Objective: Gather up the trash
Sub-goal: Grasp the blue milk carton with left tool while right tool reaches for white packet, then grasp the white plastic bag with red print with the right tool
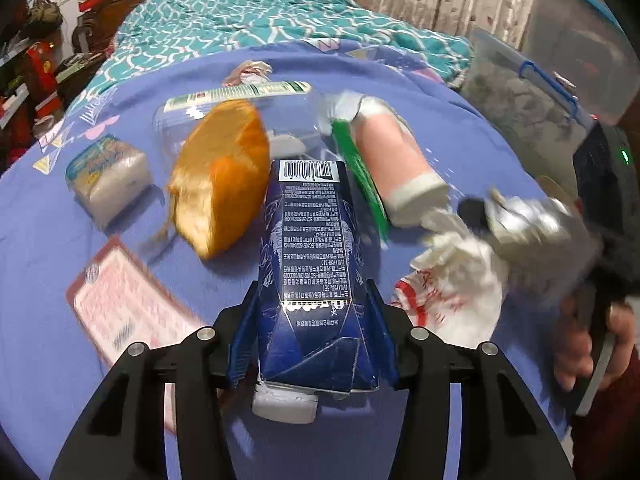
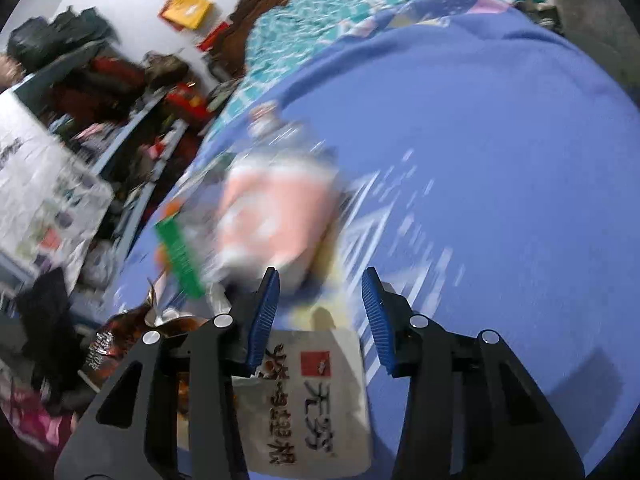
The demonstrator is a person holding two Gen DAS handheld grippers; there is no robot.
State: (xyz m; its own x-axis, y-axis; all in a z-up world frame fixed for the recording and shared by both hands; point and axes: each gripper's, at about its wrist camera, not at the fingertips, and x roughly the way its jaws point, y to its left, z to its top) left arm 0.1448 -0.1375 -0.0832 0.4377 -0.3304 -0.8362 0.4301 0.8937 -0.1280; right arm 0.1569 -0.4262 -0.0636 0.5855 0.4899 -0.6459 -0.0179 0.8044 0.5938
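Even indoor light, glare on the carton [image 1: 310,264] — strong motion blur, fisheye-bent dark edges.

A dark blue carton [image 1: 310,264] with white print and a barcode is seen lengthwise, white cap nearest. An orange wrapper [image 1: 222,182], pink-labelled bottle [image 1: 394,160] and crumpled white bag [image 1: 460,276] are scattered alongside.

The blue carton [image 1: 312,264] near the middle carries a barcode at its far end and dense white small print, too fine to read. The white packet [image 2: 308,400] close by shows a red square and large dark Chinese characters, the top two reading 无穷.
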